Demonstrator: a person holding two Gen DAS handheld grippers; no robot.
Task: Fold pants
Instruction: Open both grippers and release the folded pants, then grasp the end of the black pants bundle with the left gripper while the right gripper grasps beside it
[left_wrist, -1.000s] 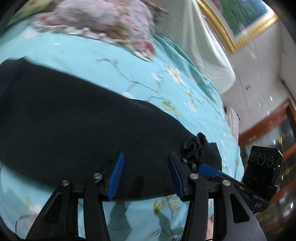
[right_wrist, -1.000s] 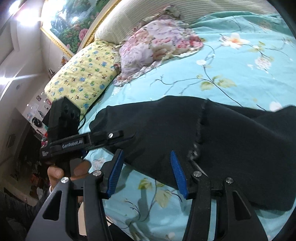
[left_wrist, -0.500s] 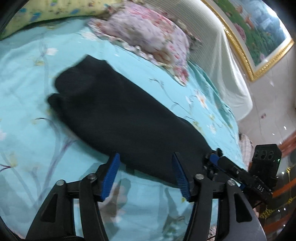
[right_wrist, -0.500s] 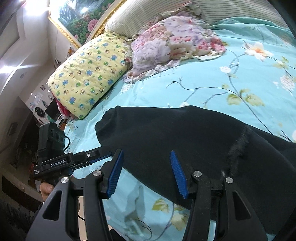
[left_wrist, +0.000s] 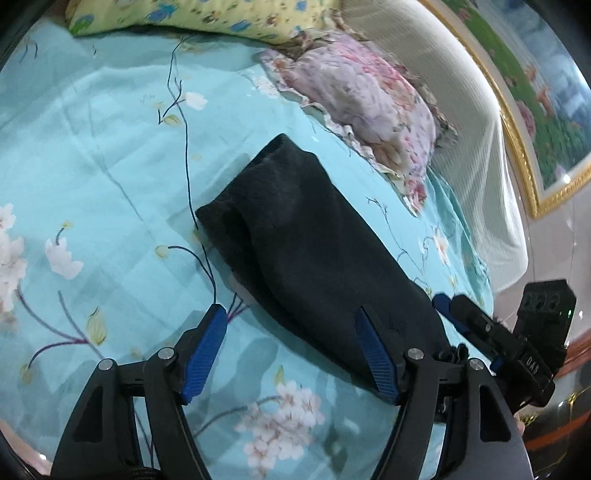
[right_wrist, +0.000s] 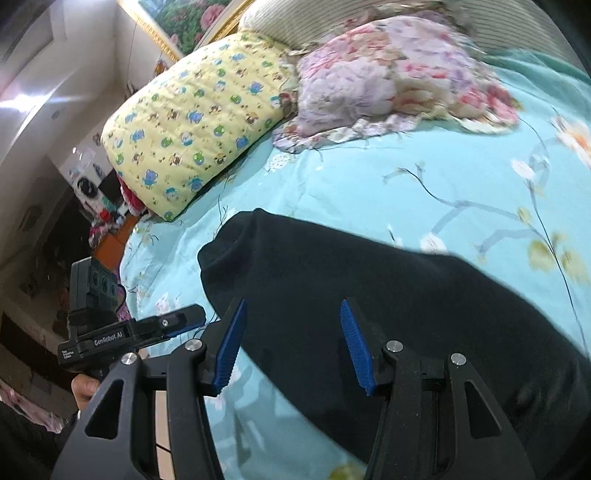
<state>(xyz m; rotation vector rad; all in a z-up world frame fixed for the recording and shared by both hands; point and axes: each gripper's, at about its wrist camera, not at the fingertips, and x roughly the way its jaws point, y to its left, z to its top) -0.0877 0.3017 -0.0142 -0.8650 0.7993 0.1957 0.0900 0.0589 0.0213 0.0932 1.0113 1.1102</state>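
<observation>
Black pants (left_wrist: 314, 251) lie flat in a long folded strip on the turquoise floral bedsheet (left_wrist: 92, 166). They also show in the right wrist view (right_wrist: 388, 295). My left gripper (left_wrist: 291, 325) is open and empty above the strip's near edge. My right gripper (right_wrist: 291, 314) is open and empty over the near part of the pants. The right gripper shows at the right edge of the left wrist view (left_wrist: 491, 328). The left gripper shows at the left of the right wrist view (right_wrist: 129, 332).
A pink floral pillow (left_wrist: 369, 107) and a yellow patterned pillow (right_wrist: 192, 118) lie at the head of the bed. A white headboard (left_wrist: 461, 122) and a gold-framed painting (left_wrist: 546, 92) stand behind. Clutter (right_wrist: 103, 192) sits beside the bed.
Both grippers have pulled back and up from the pants. More of the black strip and the bedsheet is in view now. Both stayed open.
</observation>
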